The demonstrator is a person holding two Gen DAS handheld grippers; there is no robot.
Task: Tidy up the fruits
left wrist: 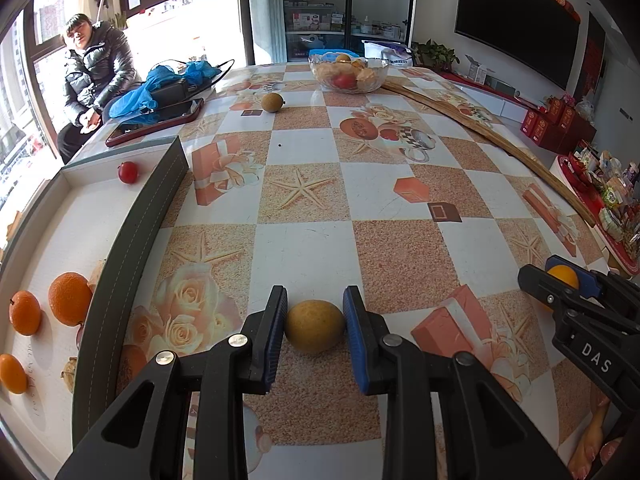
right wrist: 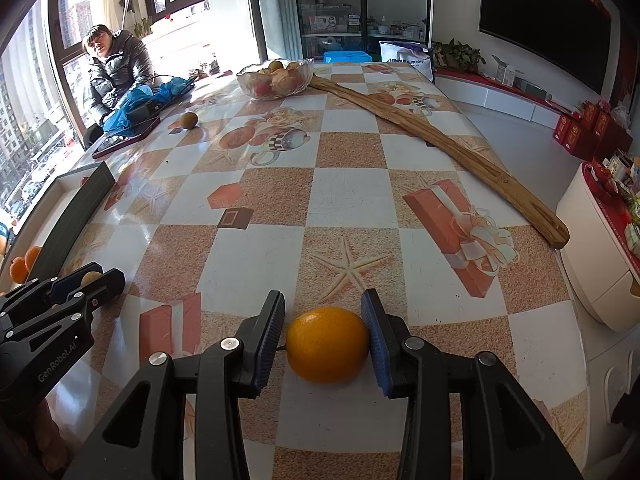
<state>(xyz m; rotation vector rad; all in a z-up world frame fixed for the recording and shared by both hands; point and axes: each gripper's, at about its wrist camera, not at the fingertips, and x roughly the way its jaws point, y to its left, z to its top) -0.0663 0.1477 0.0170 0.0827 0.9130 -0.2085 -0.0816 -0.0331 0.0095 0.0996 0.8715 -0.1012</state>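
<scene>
Left gripper [left wrist: 315, 334] around a tan round fruit [left wrist: 315, 326] on the worktop [left wrist: 400, 256]; pads flush against both sides with no visible gap, so read as clamped on it, though lift-off not confirmed. Right gripper [right wrist: 325, 338] same story with an orange [right wrist: 327, 345]: right pad touching, left pad at the skin, a short stem poking toward it. Judged holding.

Handling guess: both fruits light, firm, smooth-skinned, round, so prone to rolling or squirting out under an off-centre squeeze. Best hold across the widest part, pads level, moderate force. Tan fruit looks thin-shelled; too much squeeze could crack it. Orange peel gives a little, more forgiving.

Left of the left gripper, a shallow tray [left wrist: 132, 236] with a dark rim holding three oranges [left wrist: 70, 298] at the near end and a small red fruit [left wrist: 128, 172] at the far end. Likely drop target; fruit apparently grouped by kind, so orange to the near cluster, tan fruit to its own spot.

Mid worktop: another tan fruit [left wrist: 272, 102] loose, well apart from both grippers. Long wooden board [right wrist: 440, 152] running diagonally along the right side. Phone [left wrist: 156, 122] and blue cloth [left wrist: 168, 80] near the left edge.

Far end: glass bowl [left wrist: 349, 71] with mixed fruit, not yet sorted. Seated person [left wrist: 94, 76] by the window.
</scene>
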